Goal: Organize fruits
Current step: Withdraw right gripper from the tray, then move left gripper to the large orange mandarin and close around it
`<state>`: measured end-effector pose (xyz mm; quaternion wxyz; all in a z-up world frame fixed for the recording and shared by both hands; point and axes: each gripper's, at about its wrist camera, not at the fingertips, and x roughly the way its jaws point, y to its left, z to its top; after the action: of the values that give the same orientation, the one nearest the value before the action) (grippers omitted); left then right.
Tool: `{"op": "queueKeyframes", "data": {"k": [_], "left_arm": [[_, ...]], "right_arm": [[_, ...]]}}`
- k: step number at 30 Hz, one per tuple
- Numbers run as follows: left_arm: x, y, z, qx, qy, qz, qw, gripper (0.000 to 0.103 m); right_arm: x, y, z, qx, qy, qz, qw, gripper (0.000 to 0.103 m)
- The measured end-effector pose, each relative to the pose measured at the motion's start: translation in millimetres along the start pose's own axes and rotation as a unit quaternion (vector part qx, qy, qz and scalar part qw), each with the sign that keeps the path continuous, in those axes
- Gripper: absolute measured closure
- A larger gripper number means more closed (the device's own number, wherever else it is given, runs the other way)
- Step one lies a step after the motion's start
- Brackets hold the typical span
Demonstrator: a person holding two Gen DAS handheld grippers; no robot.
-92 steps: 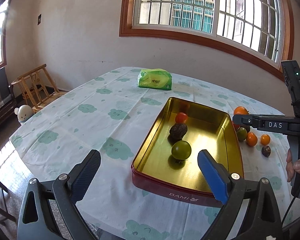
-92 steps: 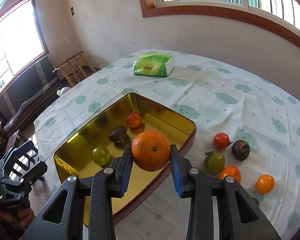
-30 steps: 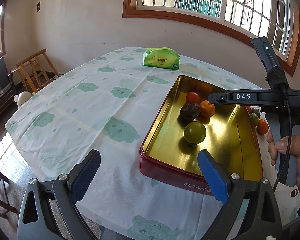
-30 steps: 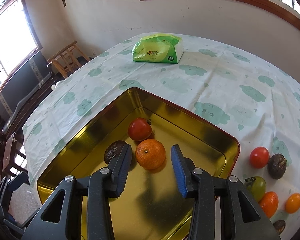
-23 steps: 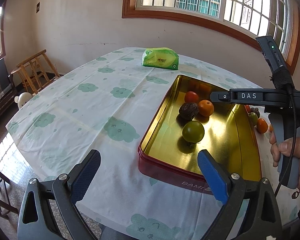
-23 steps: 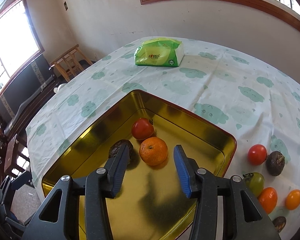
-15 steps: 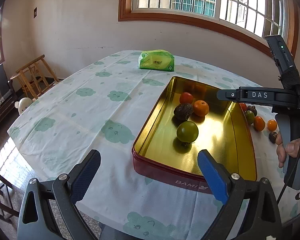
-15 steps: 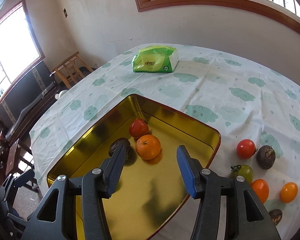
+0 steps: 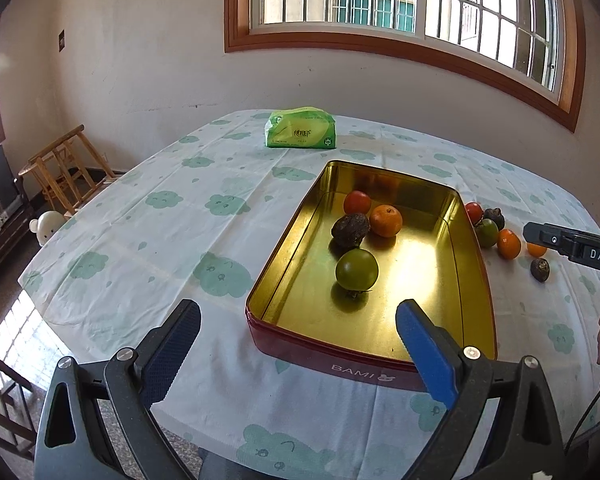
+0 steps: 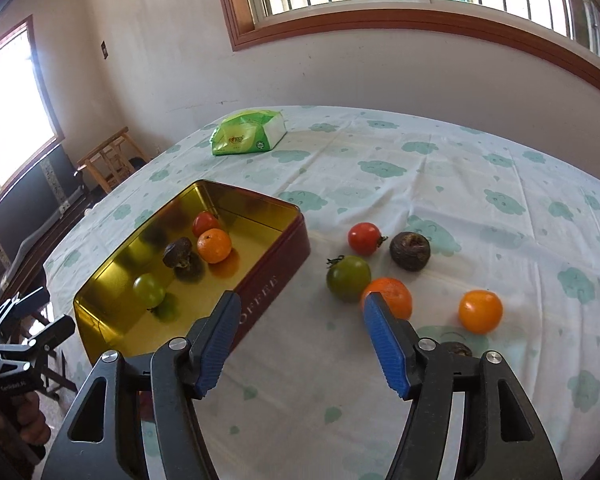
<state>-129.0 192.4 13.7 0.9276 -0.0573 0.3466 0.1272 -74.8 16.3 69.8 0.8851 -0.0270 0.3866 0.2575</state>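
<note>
1. Your tin (image 9: 470, 272), gold inside and red outside, sits on the bench (image 9: 172, 236) and holds four fruits: a red tomato (image 9: 357, 202), an orange (image 9: 385, 221), a dark wrinkled fruit (image 9: 350, 230) touching the orange, and a green tomato (image 9: 356, 269) nearer you.
2. Six more fruits (image 10: 388, 276) lie on the cloth just right of the tin.
3. Your right gripper (image 10: 300, 344) hovers above the bench between tin and loose fruits, its jaws opening with nothing between them.
4. Your left gripper (image 9: 298, 346) stands wide and empty before the tin's near wall.
5. A green tissue pack (image 9: 300, 128) lies beyond the tin.
</note>
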Motion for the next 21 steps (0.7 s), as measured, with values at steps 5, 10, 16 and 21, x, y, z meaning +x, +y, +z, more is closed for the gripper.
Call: {"op": "queueKeyframes", "data": {"k": [5,10,16,21], "left_arm": [[-8,-16,8,0.027,-0.010,-0.011,0.9995,0.006],[-18,-48,19,0.067,-0.015,-0.062,0.9957,0.006],[-20,-102,38,0.100,-0.003,-0.141,0.9850,0.006],[6,-144,57,0.077,0.053,-0.203,0.9746,0.007]], "right_arm": [[-17,-58,-24,0.037,-0.004,-0.059,0.998,0.031],[-31,-128,-49,0.077,0.003,-0.144,0.987,0.031],[-46,-190,-75,0.121,0.003,-0.197,0.973,0.031],[-51,-215,-90,0.164,-0.007,-0.179,0.970,0.031]]}}
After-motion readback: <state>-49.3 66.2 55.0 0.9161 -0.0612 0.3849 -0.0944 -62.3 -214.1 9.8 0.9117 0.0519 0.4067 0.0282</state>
